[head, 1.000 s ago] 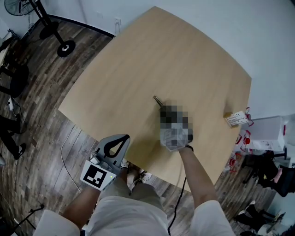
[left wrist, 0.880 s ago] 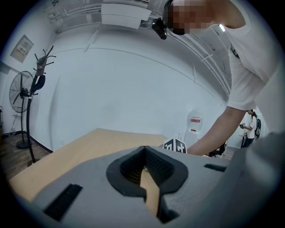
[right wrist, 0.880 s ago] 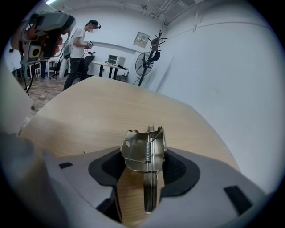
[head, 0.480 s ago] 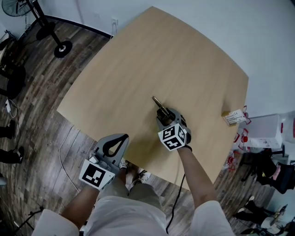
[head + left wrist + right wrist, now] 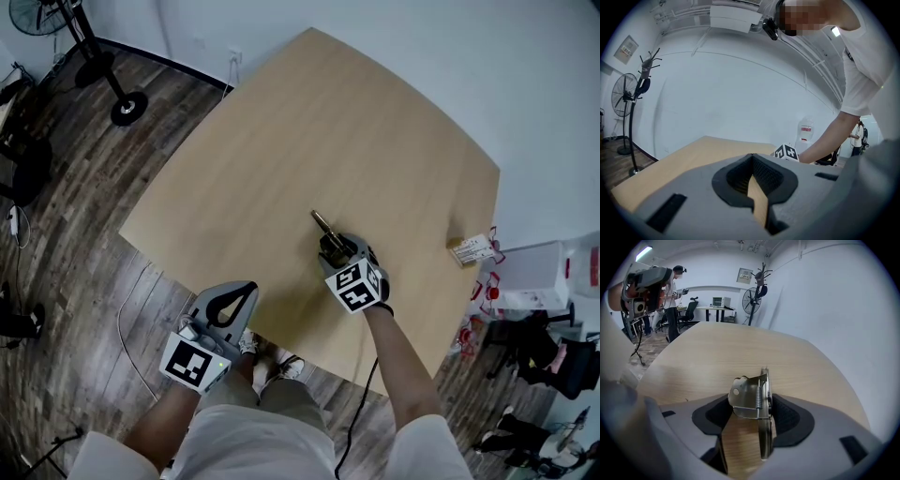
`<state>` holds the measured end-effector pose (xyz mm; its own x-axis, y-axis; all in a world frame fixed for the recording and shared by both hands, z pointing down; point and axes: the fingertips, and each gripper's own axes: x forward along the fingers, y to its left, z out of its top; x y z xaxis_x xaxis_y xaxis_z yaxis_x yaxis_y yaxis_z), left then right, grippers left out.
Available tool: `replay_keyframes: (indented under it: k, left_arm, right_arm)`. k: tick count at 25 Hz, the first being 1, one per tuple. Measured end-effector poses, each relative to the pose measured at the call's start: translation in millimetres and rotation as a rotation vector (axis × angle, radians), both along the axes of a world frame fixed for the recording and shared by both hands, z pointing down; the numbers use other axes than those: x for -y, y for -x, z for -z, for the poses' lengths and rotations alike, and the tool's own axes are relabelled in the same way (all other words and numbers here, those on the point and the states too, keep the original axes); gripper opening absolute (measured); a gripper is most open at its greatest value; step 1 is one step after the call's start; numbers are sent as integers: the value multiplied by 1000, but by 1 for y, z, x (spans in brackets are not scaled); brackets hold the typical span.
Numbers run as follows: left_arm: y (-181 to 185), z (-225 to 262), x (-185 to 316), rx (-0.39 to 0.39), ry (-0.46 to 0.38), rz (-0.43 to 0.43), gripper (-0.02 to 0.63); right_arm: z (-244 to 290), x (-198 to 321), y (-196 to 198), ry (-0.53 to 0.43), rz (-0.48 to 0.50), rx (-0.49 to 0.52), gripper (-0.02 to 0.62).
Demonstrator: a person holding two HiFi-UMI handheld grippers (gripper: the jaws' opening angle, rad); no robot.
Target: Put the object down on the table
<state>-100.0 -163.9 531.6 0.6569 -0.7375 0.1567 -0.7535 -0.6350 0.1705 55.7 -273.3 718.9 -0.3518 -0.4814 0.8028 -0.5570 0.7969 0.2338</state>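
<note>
Metal clip (image 5: 757,399) stands on edge between the jaws of the right gripper (image 5: 752,417), resting on the wooden table (image 5: 281,141) with its long flat plate close against the right-hand pad and its folded bracket and small coil spring leaning toward the left-hand one. The jaws are opening: bare wood shows between the left pad and the plate, so the grip looks released, though I cannot tell whether the bracket's flap touches that pad. From the head view the clip's thin end pokes out on the table just beyond the gripper's tips. It looks like stamped sheet steel, so I judge it stiff, fairly light and smooth enough to slip on flat pads; it is not fragile, but balanced on its narrow edge it will probably tip onto its side once the pads clear it. The broad faces of the plate seem the safest place to pinch, well away from the spring, which could flex or snag. The left gripper (image 5: 246,286) hangs off the near edge of the table, well apart from the clip, its jaws closed together on nothing.
</note>
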Motion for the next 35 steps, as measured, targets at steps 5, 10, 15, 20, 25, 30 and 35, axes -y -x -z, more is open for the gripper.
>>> replay_keyframes:
  k: [5,10,15,20,25,30,35]
  left_arm:
    - [4,6,1,-20,-13,12,6]
    - [7,-1,-4,-1,6,6,7]
    - [5,0,-2,-9,5,11,6]
    - [3,2,-1,-11,4,15,6]
    - [3,3,-1,-12,7,17,8]
    - [-2,5,0,-4,7,12,8]
    - [-5,8,-2,5,5,13,8]
  right_arm:
    - [0,-5,1,28,5,-1,247]
    - [-1,-8,4,45,22,4,256]
    - [-1,-9,2,51,23,7,259]
    - [-1,-12,3,61,36,7,264]
    - [-2,-21,5,80,56,14,275]
    - [-2,-23,4,91,54,27,275]
    - [3,-29,0,83,51,32,275]
